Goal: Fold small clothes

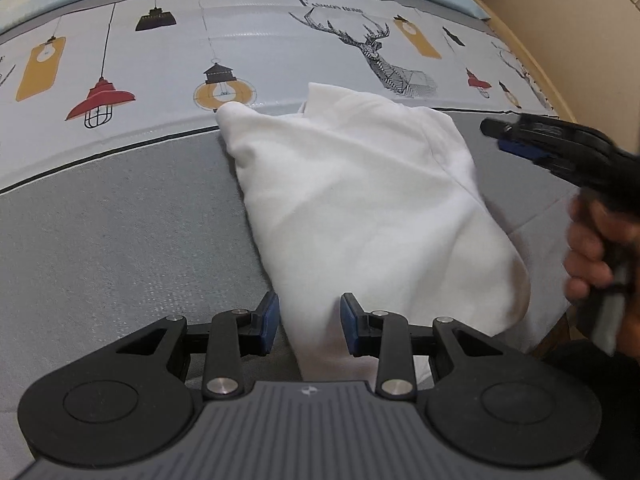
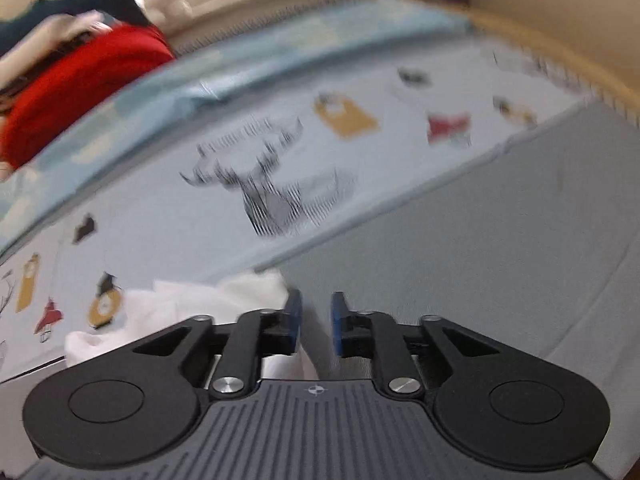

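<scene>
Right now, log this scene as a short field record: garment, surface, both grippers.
garment: white garment, partly folded, lying flat
surface: grey mat with lamp and deer print
left gripper: open, jaws astride the garment's near edge
right gripper: open, nothing between the jaws, beside the garment's right edge
other: red cloth far back

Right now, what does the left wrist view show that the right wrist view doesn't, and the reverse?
Left wrist only: the whole white garment, the open left gripper over its near edge, the right gripper from outside, and the hand holding it. Right wrist only: a red cloth at far left, and the gap between its own open jaws, empty. Both: the garment's edge, the deer print and the grey mat.
</scene>
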Tool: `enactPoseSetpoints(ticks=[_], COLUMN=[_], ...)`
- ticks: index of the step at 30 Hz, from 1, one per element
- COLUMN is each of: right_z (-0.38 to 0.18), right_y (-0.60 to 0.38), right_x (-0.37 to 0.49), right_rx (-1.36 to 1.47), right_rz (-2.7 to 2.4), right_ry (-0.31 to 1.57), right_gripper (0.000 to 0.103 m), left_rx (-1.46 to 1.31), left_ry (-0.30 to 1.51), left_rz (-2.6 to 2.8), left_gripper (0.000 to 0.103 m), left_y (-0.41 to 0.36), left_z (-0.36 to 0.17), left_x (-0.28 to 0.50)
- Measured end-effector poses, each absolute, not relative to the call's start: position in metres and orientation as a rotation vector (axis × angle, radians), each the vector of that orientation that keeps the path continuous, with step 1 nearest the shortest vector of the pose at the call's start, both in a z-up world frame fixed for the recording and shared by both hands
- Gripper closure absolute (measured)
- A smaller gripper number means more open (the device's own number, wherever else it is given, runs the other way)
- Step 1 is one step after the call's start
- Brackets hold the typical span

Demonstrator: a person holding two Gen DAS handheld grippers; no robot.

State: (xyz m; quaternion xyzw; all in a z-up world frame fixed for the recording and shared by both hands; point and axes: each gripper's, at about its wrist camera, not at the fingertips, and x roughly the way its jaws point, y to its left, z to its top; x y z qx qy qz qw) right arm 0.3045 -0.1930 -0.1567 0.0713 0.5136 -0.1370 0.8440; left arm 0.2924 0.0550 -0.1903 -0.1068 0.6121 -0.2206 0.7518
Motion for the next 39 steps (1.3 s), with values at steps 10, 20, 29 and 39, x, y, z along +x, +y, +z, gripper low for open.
enactPoseSetpoints(ticks=[10,20,29,39], right_z=[-0.155,-0.159,-0.158,-0.209], right_y=[-0.173,-0.196,-0.230,-0.220], right_x=[0.249,0.246,0.273,0.288], right_rx=[-0.017,0.009,0.317,0.323], right_rz=[0.183,0.101,-0.108,-0.191], right_ry=[1.382,1.452,1.281,1.426], right_gripper=[0.065,0.061,0.039,0.022], left_rx=[-0.213,-0.328,-0.554,-0.658], left_ry=[1.356,1.325,1.373,1.372], left_rz=[-0.463,-0.345,-0.217,-0.290], left_gripper=[0.066,0.056,0.029,0.031], left_y=[0.026,0.046,0.066,0.054], left_z=[-0.203,-0.199,-0.237,-0.262], left_x=[0.294,0.309,0.322,0.335])
